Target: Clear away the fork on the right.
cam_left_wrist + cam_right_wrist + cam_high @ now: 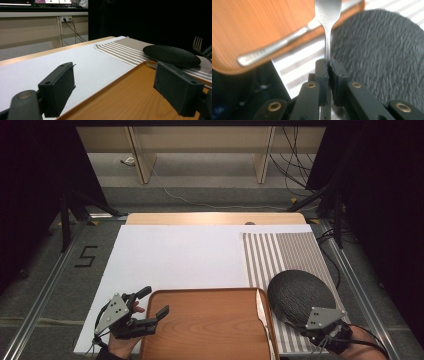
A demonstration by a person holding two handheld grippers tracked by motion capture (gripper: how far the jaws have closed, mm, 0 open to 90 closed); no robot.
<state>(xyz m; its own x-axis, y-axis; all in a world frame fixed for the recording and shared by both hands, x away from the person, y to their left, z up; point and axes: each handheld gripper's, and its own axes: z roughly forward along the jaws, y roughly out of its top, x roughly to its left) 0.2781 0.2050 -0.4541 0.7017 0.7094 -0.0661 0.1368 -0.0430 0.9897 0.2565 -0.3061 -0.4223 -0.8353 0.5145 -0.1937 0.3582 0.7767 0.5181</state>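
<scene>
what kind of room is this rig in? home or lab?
Likely a lab or recording studio, not a home: black curtains flank the table, loose cables trail over the floor, and a taped "5" marks the floor beside a metal rail.

A wooden table (215,218) carries a white sheet (175,255), with a striped mat (280,252) and a wooden tray (210,325) lying on it.

You see a smooth wood-grain tray (205,325), a matt black rough-textured plate (299,296) at its 3 o'clock on striped woven cloth (280,251), and a shiny metal fork (327,15).
</scene>
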